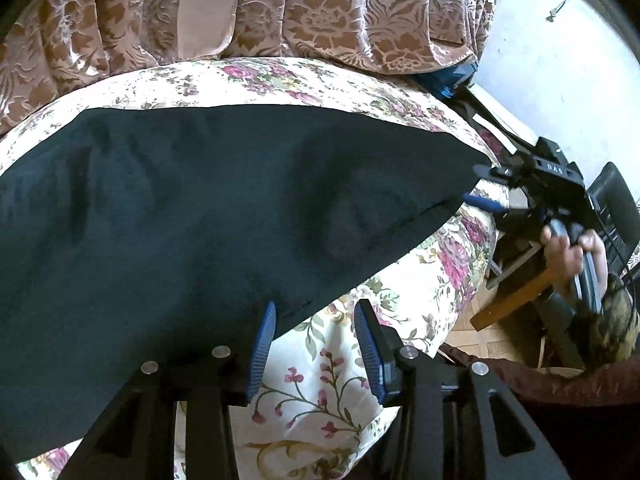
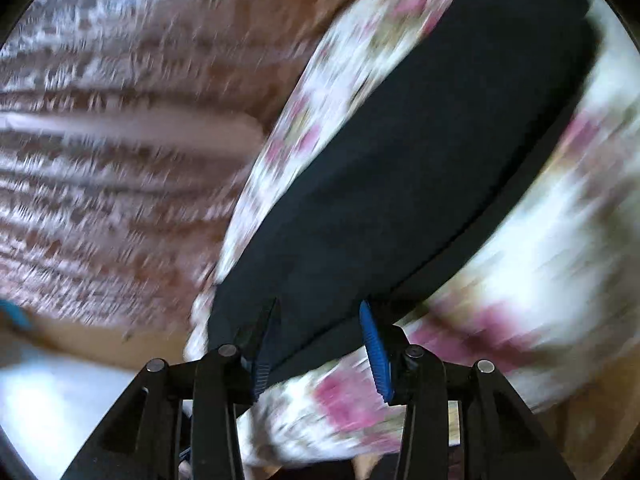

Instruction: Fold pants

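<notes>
The black pants lie flat on a bed with a floral sheet, reaching from the left to a hem end at the right. My left gripper is open at the pants' near edge, its left finger over the cloth, holding nothing. My right gripper shows in the left wrist view at the pants' right end. In the right wrist view, which is blurred, my right gripper is open with the pants' end between and ahead of its fingers.
A brown patterned curtain hangs behind the bed. A white wall and a wooden stool stand to the right of the bed, over a wooden floor.
</notes>
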Demonstrator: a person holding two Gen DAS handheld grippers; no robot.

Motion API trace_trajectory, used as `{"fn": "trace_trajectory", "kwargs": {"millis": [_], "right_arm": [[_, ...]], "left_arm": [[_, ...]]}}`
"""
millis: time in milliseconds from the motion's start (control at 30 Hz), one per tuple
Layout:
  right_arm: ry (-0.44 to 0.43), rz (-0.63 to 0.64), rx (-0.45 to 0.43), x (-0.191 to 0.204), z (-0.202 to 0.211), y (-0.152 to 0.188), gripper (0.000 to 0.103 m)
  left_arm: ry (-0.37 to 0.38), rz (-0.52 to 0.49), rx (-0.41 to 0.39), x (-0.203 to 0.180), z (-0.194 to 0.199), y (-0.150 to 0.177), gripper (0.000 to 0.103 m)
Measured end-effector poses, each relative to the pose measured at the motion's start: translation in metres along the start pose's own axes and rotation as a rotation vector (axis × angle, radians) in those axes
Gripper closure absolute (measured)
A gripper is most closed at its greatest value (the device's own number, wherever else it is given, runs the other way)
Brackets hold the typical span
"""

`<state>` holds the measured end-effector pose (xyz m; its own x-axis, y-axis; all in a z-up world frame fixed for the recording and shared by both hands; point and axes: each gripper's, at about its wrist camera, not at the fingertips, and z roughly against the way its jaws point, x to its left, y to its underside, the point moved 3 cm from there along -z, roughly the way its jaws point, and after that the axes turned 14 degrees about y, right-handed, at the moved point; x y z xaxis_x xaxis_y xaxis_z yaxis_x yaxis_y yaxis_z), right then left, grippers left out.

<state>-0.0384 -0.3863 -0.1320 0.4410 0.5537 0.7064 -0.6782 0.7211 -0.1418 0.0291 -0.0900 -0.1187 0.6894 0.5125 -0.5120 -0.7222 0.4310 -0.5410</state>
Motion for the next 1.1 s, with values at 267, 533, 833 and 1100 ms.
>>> {"fn": "trace_trajectory", "kwargs": {"millis": [267,533,833,1100], "right_arm": [[-0.026,-0.074,0.080,0.008,-0.050,0.014,0.065],[0.002,0.004,0.027,0.023,-0.051,0.013,0.096],[0.139,0.135,0.043,0.020,-0.036,0.022,0.097],[0.197,0.184,0.083,0.007,-0.044,0.026,0.097]], "left_arm": [[0.010,-0.007,0.001,0.003,-0.002,0.001,0.062],[0.032,0.038,-0.037,0.011,0.002,-0.002,0.072],[0.125,0.136,-0.174,0.023,0.044,-0.001,0.072],[0.002,0.238,-0.155,0.058,0.045,0.014,0.071]]}}
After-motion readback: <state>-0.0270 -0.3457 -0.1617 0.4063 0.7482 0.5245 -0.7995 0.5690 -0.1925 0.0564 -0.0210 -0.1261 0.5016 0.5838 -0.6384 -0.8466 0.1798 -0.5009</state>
